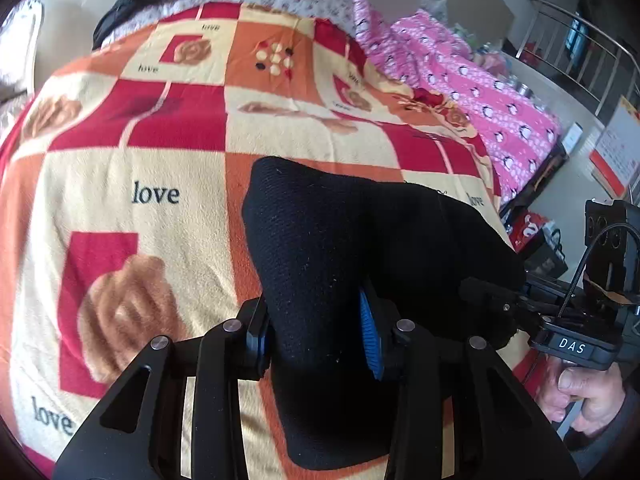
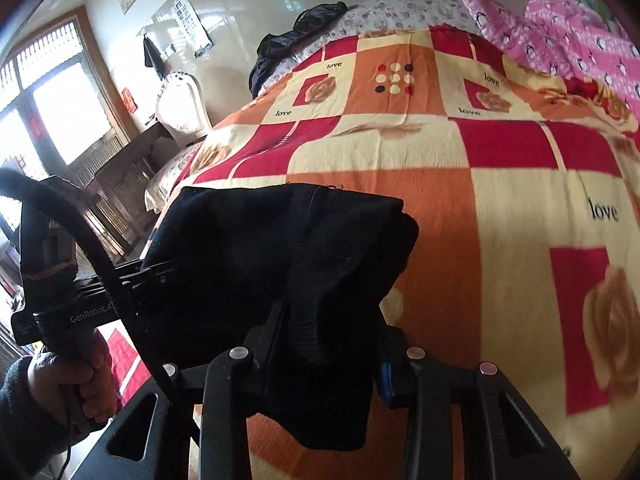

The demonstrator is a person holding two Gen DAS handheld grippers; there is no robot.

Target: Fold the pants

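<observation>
Both grippers, left gripper and right gripper, are clamping their jaws on black pants, holding them above a checked blanket.

Black knit pants, bunched and lifted above the bed's patterned surface. One thick fold passes upright between the near jaws; the fabric spans sideways, sagging, with a loose end hanging below.

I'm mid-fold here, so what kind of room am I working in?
Most likely a home bedroom. The black pants hang over a bed covered by a checked "love" blanket, with a pink penguin quilt bunched alongside, and a wood-framed window by a wall calendar.
</observation>
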